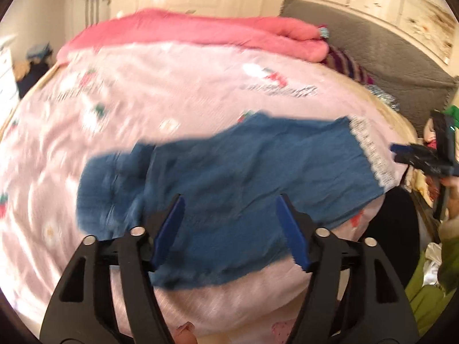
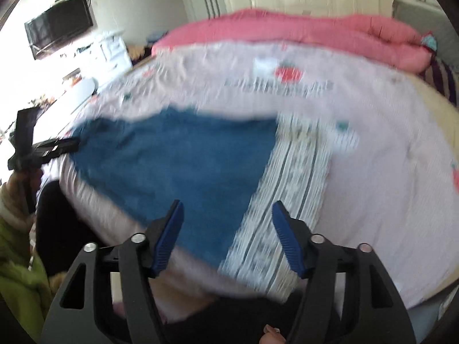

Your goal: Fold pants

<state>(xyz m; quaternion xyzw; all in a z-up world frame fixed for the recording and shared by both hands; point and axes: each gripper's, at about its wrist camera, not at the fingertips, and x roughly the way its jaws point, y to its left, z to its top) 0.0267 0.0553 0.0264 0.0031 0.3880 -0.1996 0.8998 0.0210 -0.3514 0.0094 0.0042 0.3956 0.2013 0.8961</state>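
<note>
Below both grippers' spread jaws, the pants [image 1: 229,172] lie flat.

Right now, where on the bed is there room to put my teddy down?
Free: the pink sheet between the blue pants and the pink blanket, and left of the pants. Crowded: the near edge, where the pants lie and both open grippers hover.

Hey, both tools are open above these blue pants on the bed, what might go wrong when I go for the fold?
1. The pants lie right at the bed's near edge, so a pull toward you may drag them off.
2. They look rumpled near the far left end, so creases may get folded in.
3. The bedcover under them is soft, so the left tool or right tool might pinch it along with the fabric.
</note>
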